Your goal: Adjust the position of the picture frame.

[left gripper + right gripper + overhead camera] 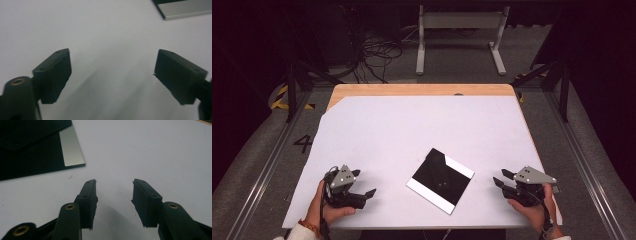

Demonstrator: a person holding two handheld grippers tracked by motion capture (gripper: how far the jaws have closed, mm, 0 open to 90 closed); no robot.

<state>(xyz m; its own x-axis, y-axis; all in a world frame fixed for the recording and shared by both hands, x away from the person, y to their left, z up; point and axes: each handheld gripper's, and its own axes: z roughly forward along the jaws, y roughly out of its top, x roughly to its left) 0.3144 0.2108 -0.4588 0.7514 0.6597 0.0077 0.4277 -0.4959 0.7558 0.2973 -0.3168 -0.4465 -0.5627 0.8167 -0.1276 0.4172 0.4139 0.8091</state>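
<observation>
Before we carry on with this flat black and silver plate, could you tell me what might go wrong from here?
The plate lies flat on the white sheet, so jaws may slide over its thin edge rather than catch it. It sits askew near the table's front edge; a push from the left gripper or right gripper, both open and apart from it, could nudge it off.

From my position one marking is legible: a dark numeral "4" [303,143] on the grey floor [262,150], at nine o'clock from the table [422,90].

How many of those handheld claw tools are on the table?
2: the left gripper near the table's front left corner, the right gripper near its front right, both flanking the black plate.
</observation>
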